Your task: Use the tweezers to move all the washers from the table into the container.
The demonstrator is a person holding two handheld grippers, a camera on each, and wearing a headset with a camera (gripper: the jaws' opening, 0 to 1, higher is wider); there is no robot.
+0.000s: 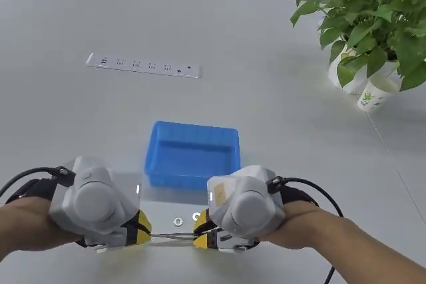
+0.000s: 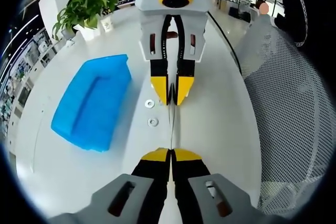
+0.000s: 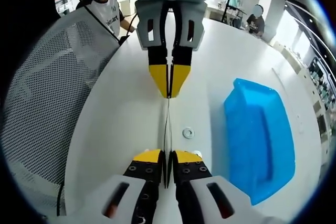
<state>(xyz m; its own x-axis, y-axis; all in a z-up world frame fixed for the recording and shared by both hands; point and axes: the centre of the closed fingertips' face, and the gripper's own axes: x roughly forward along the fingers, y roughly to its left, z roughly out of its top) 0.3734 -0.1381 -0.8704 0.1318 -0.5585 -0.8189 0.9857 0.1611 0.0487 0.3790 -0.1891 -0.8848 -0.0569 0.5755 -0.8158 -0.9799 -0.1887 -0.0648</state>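
Observation:
Thin metal tweezers [image 1: 172, 236] lie level between my two grippers, just above the white table. My left gripper [image 1: 146, 233] is shut on one end, and my right gripper [image 1: 198, 237] is shut on the other. In the left gripper view my jaws [image 2: 170, 153] pinch the tweezers [image 2: 171, 125], with the right gripper [image 2: 172, 98] facing me. Two washers [image 1: 178, 221] [image 1: 197, 217] lie on the table just beyond the tweezers, seen also as washers [image 2: 149, 103] [image 2: 153, 122]. One washer [image 3: 188, 132] lies beside the tweezers [image 3: 168, 119]. The blue container [image 1: 193, 152] stands behind them.
A white power strip [image 1: 143, 65] lies further back on the table. A potted plant [image 1: 373, 24] stands at the far right. A mesh chair [image 2: 283, 103] is behind the table's near edge. Bare table surrounds the blue container [image 3: 260, 135].

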